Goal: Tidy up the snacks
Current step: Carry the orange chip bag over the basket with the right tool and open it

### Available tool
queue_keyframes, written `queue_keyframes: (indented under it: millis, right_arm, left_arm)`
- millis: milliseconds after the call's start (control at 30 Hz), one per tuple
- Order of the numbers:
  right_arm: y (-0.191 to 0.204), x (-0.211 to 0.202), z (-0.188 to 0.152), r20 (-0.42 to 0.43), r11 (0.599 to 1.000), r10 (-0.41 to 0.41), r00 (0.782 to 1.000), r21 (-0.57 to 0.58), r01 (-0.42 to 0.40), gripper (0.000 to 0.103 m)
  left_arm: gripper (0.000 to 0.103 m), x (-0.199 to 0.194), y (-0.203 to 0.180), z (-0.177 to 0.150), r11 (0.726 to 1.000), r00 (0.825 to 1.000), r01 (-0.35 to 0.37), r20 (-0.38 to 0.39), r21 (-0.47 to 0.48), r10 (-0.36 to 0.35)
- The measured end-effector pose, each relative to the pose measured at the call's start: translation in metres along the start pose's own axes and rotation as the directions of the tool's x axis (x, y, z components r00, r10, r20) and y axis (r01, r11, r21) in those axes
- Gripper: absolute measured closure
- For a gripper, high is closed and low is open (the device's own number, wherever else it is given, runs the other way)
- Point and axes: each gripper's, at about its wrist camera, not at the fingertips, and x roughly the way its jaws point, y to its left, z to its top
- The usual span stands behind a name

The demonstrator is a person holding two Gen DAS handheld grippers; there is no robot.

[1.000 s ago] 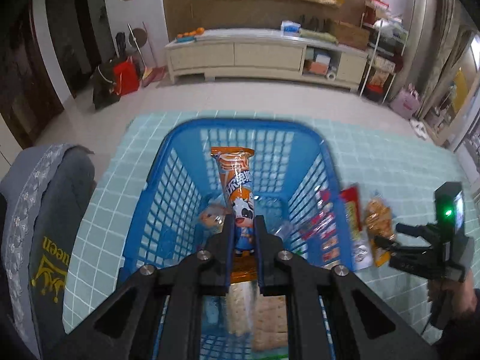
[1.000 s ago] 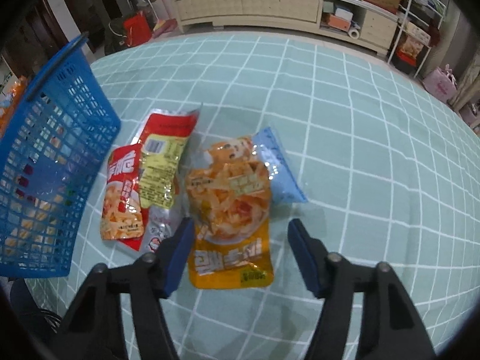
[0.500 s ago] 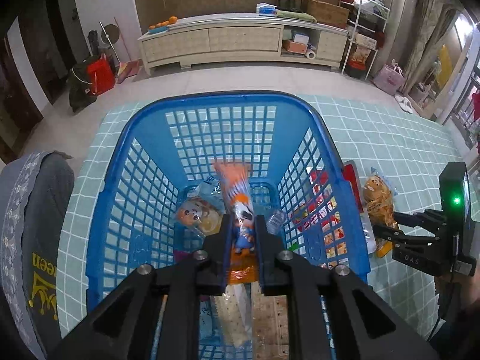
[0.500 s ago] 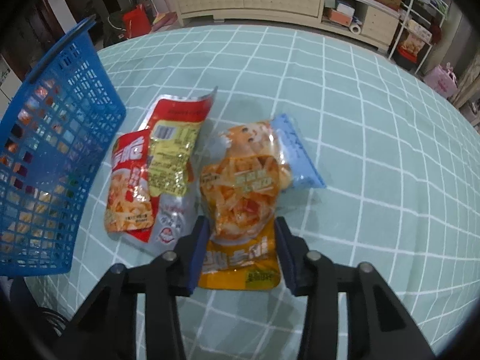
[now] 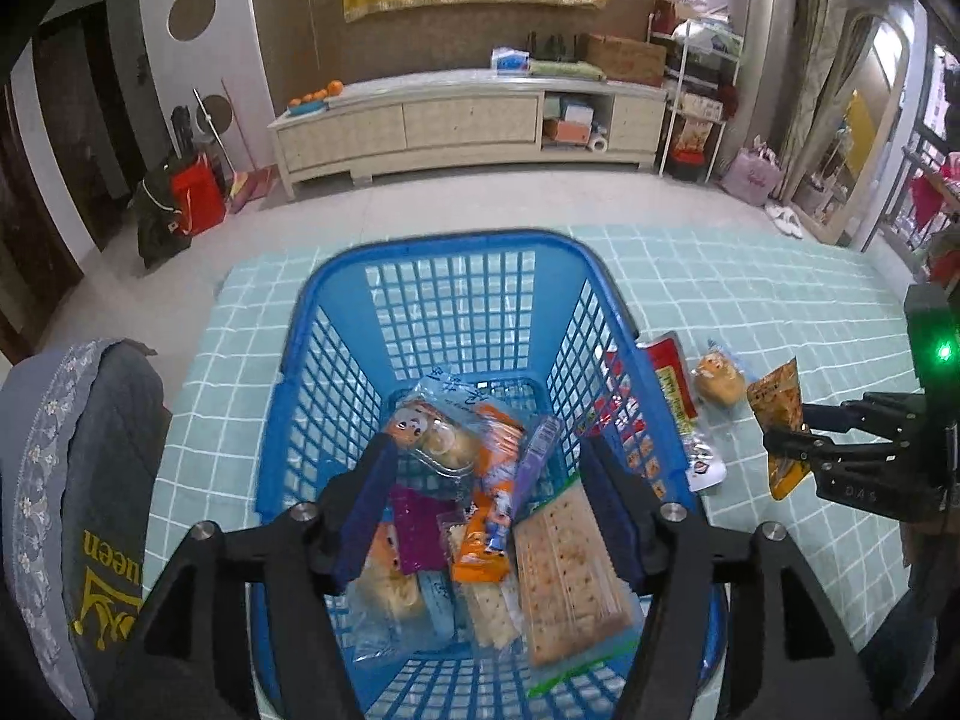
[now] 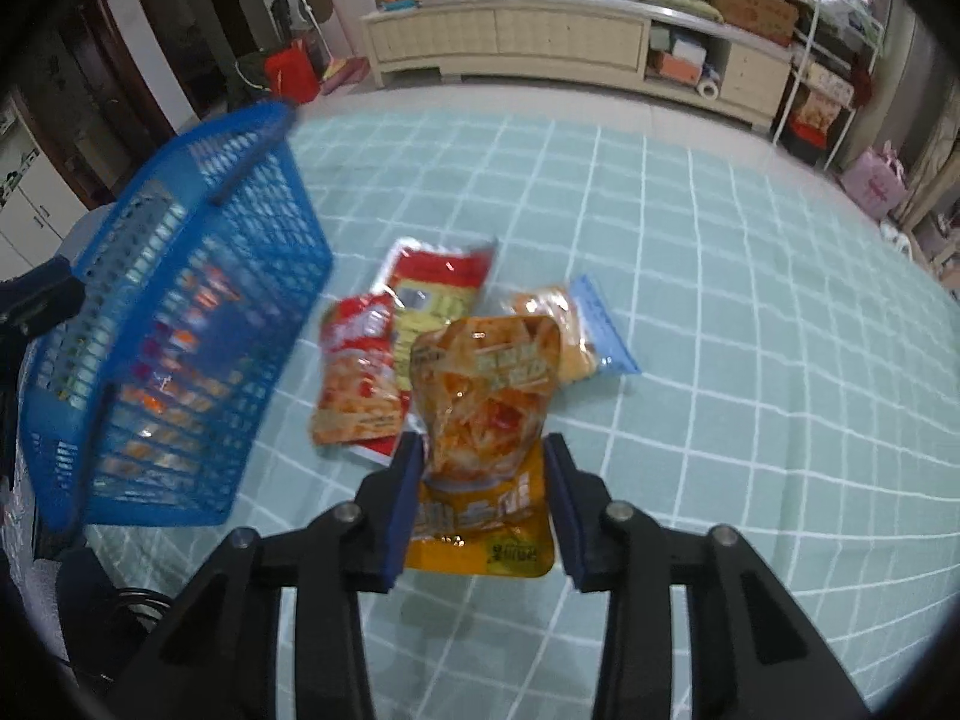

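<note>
A blue plastic basket (image 5: 444, 240) stands on the teal checked cloth and holds several snack packs. My left gripper (image 5: 487, 447) hangs over its inside with the jaws opening and nothing between the pads. Below it an orange cartoon-cow packet (image 5: 489, 516) lies loose beside a cracker pack (image 5: 570, 570). To the right of the basket (image 6: 180, 330), the jaws of my right gripper (image 6: 485, 450) are closing and the pads press the lower half of an orange snack pouch (image 6: 489, 396). The pouch (image 5: 777, 405) hangs above the cloth.
Three packs lie on the cloth by the basket's right wall: a red one (image 6: 360, 372), a red and yellow one (image 6: 441, 282), and bread in a clear blue bag (image 6: 570, 330). A grey chair back (image 5: 78, 480) stands at the table's left edge.
The left jaws have spread and the orange cow packet has dropped into the basket. The right jaws have come together on the orange pouch and lifted it off the cloth.
</note>
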Motion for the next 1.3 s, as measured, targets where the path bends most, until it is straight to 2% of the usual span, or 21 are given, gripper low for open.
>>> queue_keyframes:
  millis: [233, 500, 800, 1200, 1300]
  right_arm:
    - [0.033, -0.057, 0.02, 0.105, 0.998, 0.018, 0.994, -0.057, -0.012, 0.059]
    - [0.093, -0.09, 0.044, 0.17, 0.986, 0.081, 0.982, -0.16, -0.053, 0.059]
    - [0.138, -0.069, 0.076, 0.128, 0.967, 0.093, 0.987, -0.247, -0.059, 0.059]
    - [0.152, -0.028, 0.088, 0.067, 0.961, 0.113, 0.991, -0.259, -0.092, 0.058]
    - [0.152, -0.022, 0.088, 0.065, 0.963, 0.093, 0.994, -0.259, -0.073, 0.057]
  left_arm:
    - [0.028, -0.036, 0.013, -0.003, 0.999, 0.998, -0.017, 0.067, 0.036, 0.015]
    - [0.026, -0.055, 0.043, -0.005, 0.999, 0.994, -0.031, 0.106, 0.023, 0.028]
    - [0.026, -0.049, 0.067, -0.004, 0.998, 0.993, -0.055, 0.103, 0.018, 0.053]
    - [0.026, -0.027, 0.093, -0.003, 0.998, 0.996, -0.05, 0.066, -0.035, 0.053]
    - [0.026, -0.026, 0.093, -0.003, 0.998, 0.997, -0.051, 0.06, -0.033, 0.053]
